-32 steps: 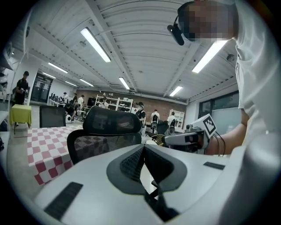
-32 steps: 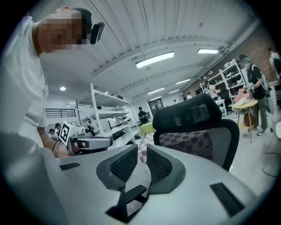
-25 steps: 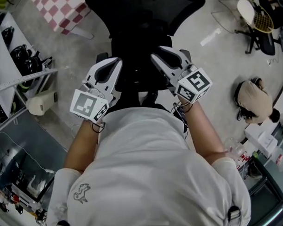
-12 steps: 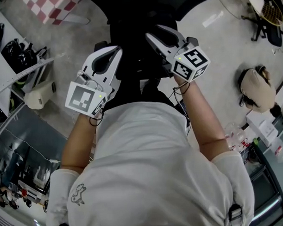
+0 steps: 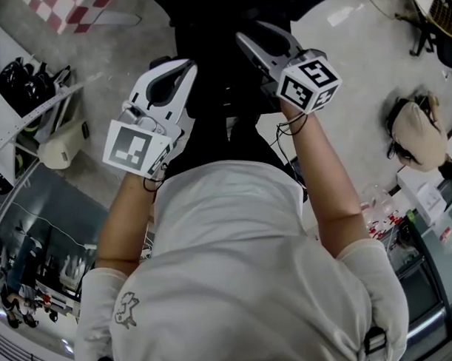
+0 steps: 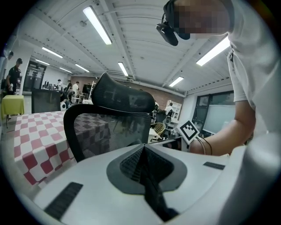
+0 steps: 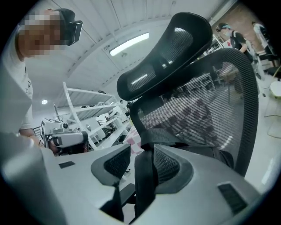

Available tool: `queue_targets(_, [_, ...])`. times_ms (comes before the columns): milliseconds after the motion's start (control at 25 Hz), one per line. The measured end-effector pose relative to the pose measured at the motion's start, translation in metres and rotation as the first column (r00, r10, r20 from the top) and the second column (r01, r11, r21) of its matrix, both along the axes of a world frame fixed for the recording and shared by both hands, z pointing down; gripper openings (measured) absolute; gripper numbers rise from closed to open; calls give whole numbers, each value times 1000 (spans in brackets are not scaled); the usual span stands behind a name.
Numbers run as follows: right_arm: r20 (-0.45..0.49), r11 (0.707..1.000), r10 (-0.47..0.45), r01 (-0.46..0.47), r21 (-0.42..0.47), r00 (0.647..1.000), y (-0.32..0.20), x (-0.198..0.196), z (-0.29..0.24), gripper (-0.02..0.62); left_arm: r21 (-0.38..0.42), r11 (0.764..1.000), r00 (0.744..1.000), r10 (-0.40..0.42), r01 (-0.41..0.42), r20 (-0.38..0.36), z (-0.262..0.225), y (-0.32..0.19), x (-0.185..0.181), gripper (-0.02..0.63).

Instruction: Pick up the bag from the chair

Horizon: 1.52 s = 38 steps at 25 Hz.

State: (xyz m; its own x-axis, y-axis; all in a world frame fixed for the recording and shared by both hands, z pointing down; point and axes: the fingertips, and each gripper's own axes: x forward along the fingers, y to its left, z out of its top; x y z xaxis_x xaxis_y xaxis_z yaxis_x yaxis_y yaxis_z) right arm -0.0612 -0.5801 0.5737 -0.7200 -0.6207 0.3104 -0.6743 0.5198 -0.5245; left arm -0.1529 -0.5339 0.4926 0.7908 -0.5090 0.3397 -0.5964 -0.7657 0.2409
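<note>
Left gripper (image 6: 142, 148) reaching toward the mesh chair (image 6: 105, 127) with jaws resting together, empty, right gripper (image 7: 142, 150) having just been opening its jaws, now gaping around a black strap (image 7: 144, 176) (a gap showing beside it), bag (image 7: 175, 139) sitting at the seat's back edge.

The person's torso (image 5: 229, 257) is behind both tongs, which reach forward from it side by side: the left gripper (image 5: 179, 67) on the left, the right gripper (image 5: 249, 39) on the right and a little farther ahead. The chair (image 5: 206, 21) lies directly before and beneath them, with its backrest on the far side. A strap (image 7: 143, 184) stands upright between the right gripper's jaws, which have just been opening. A table (image 5: 64, 8) is beyond the chair, left of the left gripper. Nearer on that side stands a shelving rack (image 5: 38, 108), with a container (image 5: 62, 151) on the floor (image 5: 355, 53) beside it. Well right of the right gripper, a pack (image 5: 417, 136) lies on the floor.
</note>
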Motion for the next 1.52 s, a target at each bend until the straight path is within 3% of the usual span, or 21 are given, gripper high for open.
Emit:
queue_targets(480, [203, 997, 71, -66, -34, 977, -38, -11, -2, 152, -20, 1000, 1000, 9, -9, 7, 16, -15, 6, 11])
queue_targets(1000, [252, 995, 98, -98, -13, 963, -69, -23, -10, 147, -39, 999, 1000, 3, -3, 2, 29, -15, 3, 11])
queue_targets(1160, [241, 994, 105, -112, 15, 965, -71, -20, -14, 51, -46, 999, 1000, 4, -3, 6, 29, -15, 1, 11])
queue_targets(1520, [250, 998, 42, -50, 25, 967, -53, -20, -25, 35, -46, 999, 1000, 11, -11, 11, 23, -11, 7, 11])
